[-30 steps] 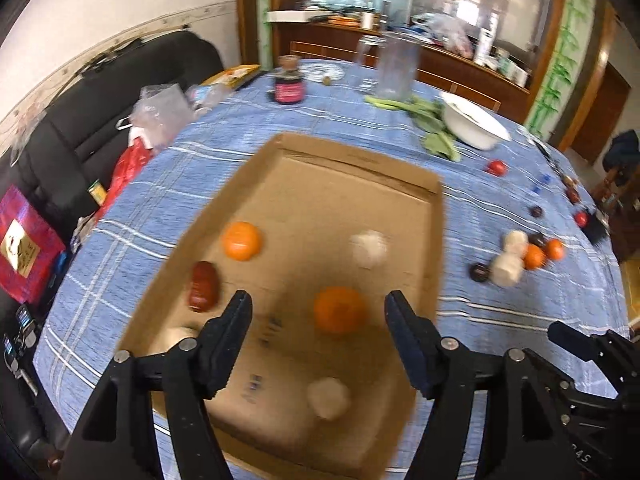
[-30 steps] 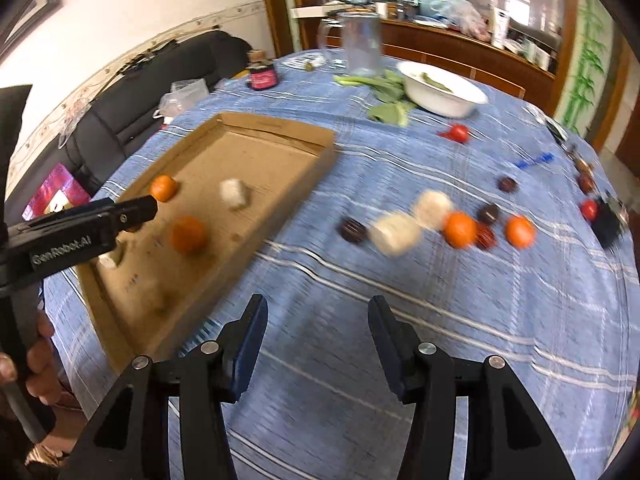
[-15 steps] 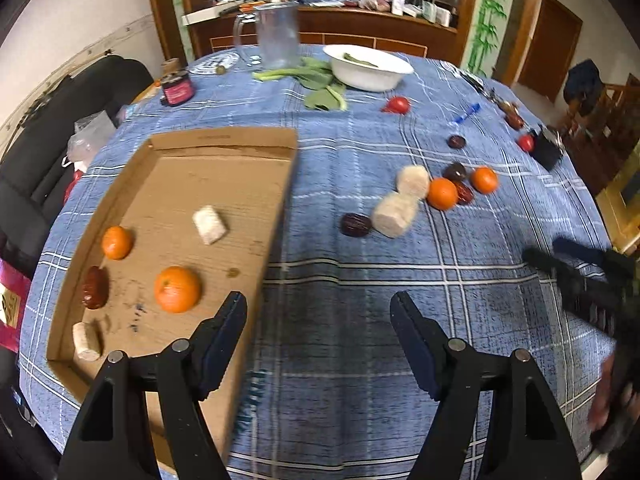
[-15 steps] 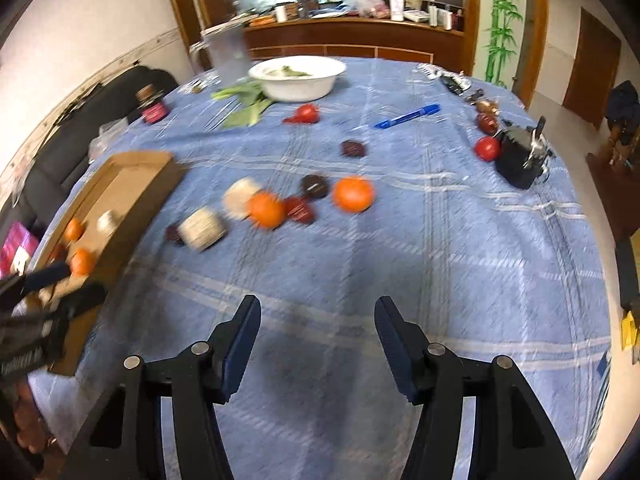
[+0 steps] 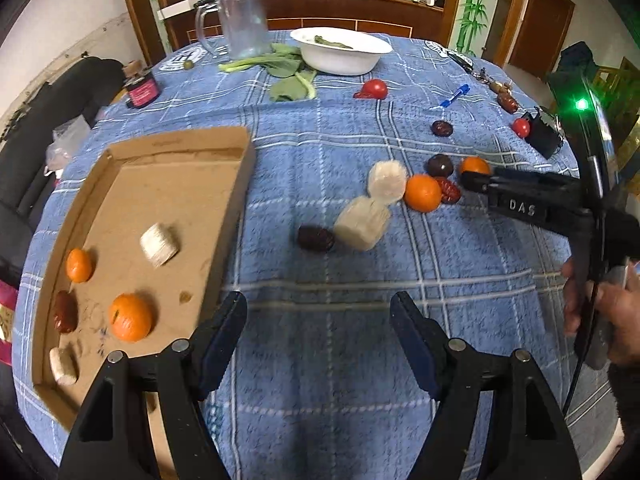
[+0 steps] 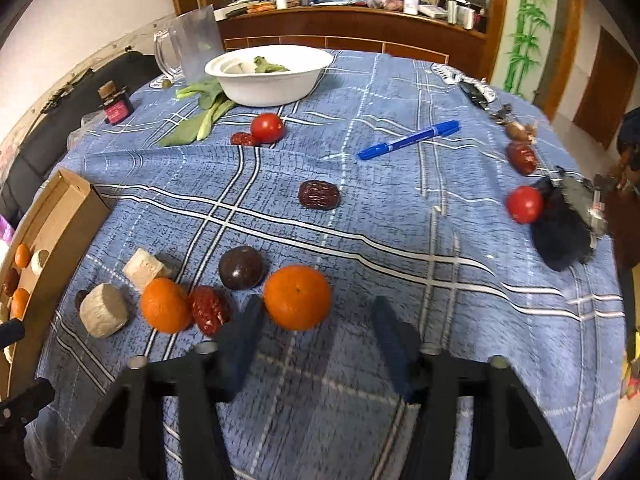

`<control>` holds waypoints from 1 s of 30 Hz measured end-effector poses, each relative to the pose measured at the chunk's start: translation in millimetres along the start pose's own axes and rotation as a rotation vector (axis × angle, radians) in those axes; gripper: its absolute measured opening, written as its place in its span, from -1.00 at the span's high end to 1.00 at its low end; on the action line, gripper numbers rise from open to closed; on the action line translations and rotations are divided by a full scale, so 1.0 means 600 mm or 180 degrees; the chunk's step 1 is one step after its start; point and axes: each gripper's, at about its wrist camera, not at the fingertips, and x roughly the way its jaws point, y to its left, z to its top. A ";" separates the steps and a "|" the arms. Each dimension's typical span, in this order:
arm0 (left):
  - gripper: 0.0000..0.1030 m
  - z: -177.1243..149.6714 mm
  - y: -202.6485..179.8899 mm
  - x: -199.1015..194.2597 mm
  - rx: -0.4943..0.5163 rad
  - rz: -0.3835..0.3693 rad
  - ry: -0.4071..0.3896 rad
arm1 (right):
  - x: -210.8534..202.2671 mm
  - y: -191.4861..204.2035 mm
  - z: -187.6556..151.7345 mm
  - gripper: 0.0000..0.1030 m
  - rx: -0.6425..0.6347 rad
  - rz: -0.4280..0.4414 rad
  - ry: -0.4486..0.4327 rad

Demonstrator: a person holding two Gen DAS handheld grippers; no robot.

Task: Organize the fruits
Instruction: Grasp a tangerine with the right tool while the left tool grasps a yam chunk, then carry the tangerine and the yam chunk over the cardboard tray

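Observation:
My right gripper (image 6: 316, 320) hangs low over the blue checked cloth, its jaws closing. An orange (image 6: 298, 296) sits just ahead between the fingertips, close to the left finger, with a gap to the right one. Beside it lie a second orange (image 6: 165, 304), a red date (image 6: 209, 310), a dark round fruit (image 6: 241, 267) and two white chunks (image 6: 105, 310). My left gripper (image 5: 318, 320) is open and empty over bare cloth, right of the cardboard tray (image 5: 180, 140). The tray holds two oranges (image 5: 130, 316), a date (image 5: 65, 311) and white chunks (image 5: 159, 244).
Farther back are a date (image 6: 319, 195), two tomatoes (image 6: 267, 127), a blue pen (image 6: 408, 140), a white bowl (image 6: 268, 74), leafy greens (image 6: 200, 120), a clear jug (image 6: 192, 50) and a small jar (image 6: 116, 106). A dark object (image 6: 560, 232) lies near the right table edge.
My left gripper has swung from over the tray to the cloth on its right. My right gripper has moved across the table and down to the cluster of loose fruit.

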 end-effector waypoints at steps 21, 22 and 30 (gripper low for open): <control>0.30 0.062 -0.051 0.078 0.0409 -0.0290 0.0092 | -0.083 -0.035 -0.051 0.33 0.0232 0.0077 -0.0226; 0.29 0.057 -0.050 0.068 0.0397 -0.0315 0.0062 | -0.091 -0.035 -0.055 0.33 0.0235 0.0052 -0.0246; 0.29 -0.009 -0.059 0.008 0.0345 -0.0414 -0.0088 | -0.144 -0.007 -0.101 0.32 0.0123 -0.0189 -0.0357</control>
